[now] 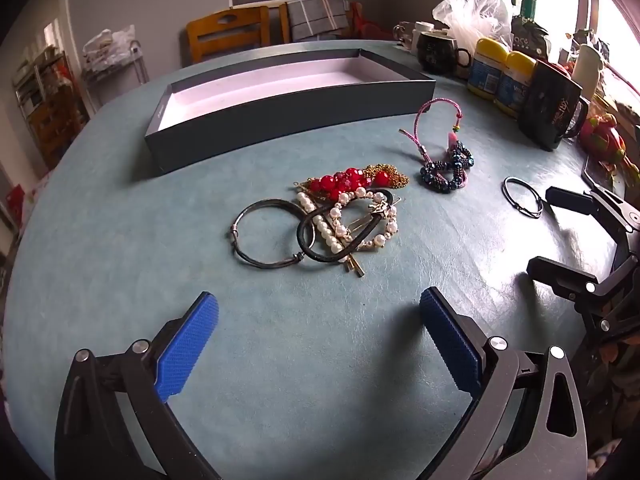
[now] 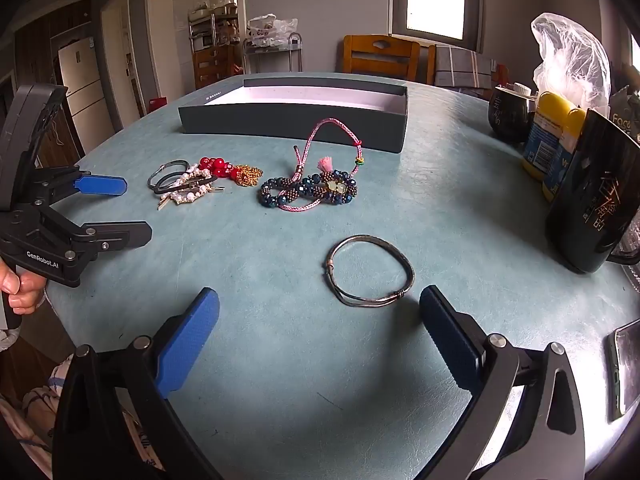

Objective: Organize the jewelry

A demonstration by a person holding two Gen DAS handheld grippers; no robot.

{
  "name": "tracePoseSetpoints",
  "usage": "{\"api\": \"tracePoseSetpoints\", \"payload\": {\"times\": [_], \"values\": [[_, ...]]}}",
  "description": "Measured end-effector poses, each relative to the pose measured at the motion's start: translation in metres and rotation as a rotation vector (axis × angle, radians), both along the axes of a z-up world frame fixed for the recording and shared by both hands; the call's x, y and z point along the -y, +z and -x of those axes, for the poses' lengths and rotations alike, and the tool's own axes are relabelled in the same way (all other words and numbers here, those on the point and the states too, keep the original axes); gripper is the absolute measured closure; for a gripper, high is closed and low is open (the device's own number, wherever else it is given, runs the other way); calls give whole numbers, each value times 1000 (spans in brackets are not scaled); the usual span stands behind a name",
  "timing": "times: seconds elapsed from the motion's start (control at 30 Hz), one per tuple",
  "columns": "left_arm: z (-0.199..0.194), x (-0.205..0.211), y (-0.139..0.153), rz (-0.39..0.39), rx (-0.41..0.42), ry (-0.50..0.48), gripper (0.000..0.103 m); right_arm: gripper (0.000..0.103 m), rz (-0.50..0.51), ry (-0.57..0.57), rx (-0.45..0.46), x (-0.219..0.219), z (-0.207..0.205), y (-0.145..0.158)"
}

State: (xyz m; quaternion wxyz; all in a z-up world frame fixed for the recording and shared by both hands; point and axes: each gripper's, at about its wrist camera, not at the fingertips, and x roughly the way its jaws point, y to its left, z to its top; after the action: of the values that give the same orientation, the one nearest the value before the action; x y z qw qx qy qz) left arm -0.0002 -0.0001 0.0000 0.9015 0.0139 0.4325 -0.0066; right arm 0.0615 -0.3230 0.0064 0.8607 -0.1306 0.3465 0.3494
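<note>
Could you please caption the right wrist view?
Open right gripper poised before a metal bangle, empty box behind.

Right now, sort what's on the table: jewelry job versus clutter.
Job: box, lone bangle, blue bead bracelet, pink cord, red beads, gold chain, pearl pieces.

Clutter: black mugs, yellow-capped bottles, plastic bag.

Grey walls [image 2: 320, 12], bright window [image 2: 436, 4], wooden chairs [image 2: 380, 56] behind.
</note>
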Motion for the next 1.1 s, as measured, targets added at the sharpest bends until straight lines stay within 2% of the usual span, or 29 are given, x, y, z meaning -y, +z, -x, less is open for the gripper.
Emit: {"api": "tracePoseSetpoints", "payload": {"times": [1.1], "values": [[0,0,0,-1,-1,-1,2,5,11,6,-13,0,-3,-1]]}}
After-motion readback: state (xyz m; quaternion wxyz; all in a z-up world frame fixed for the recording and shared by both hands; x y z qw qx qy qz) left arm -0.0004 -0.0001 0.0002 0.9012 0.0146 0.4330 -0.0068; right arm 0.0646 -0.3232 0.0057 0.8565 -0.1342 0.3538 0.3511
